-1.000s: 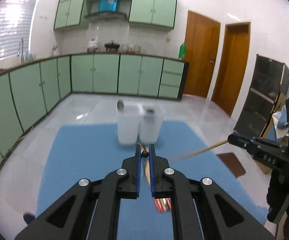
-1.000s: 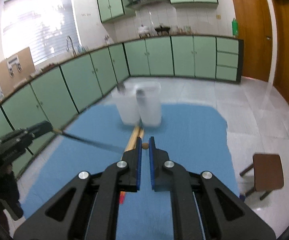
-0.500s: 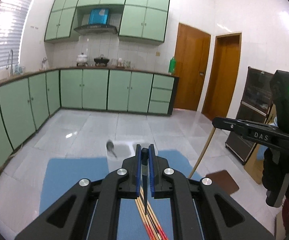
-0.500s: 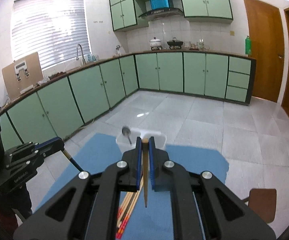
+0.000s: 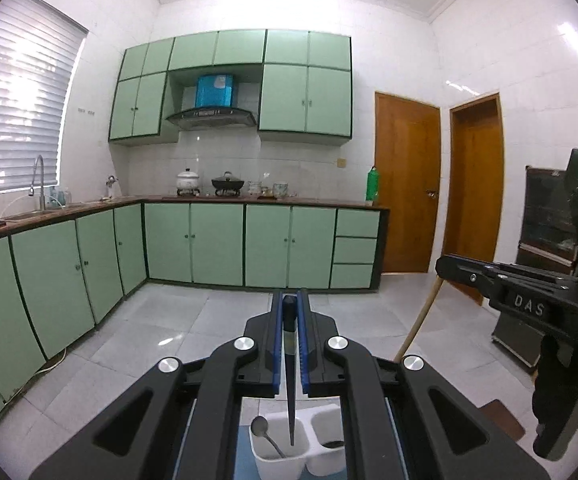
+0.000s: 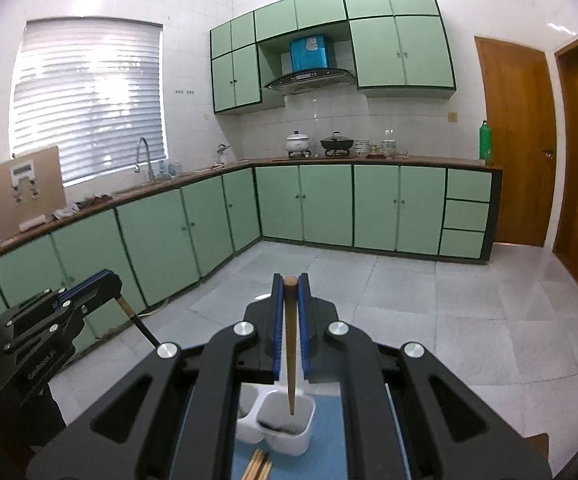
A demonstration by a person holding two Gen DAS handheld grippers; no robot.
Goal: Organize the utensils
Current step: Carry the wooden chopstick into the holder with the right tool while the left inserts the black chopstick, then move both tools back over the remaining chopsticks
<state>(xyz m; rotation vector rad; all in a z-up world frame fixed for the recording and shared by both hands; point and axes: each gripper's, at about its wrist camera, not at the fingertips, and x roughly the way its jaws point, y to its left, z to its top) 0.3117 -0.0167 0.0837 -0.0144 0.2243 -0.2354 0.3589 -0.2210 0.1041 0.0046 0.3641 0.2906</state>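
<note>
I have my left tool (image 5: 289,344) level and clamped on a dark chopstick (image 5: 289,380) that hangs below it over the white two-cup holder (image 5: 299,454). My right tool (image 6: 289,328) is likewise clamped on a wooden chopstick (image 6: 290,352) hanging toward the holder's right cup (image 6: 287,426), with loose chopsticks (image 6: 258,466) beneath on the blue surface (image 6: 329,440).

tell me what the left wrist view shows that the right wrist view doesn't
Only the left wrist view shows a spoon standing in the holder's left cup, and the dark chopstick in the left gripper. Only the right wrist view shows loose chopsticks on the blue mat and the tan chopstick in the right gripper. Both show the white holder below.
</note>
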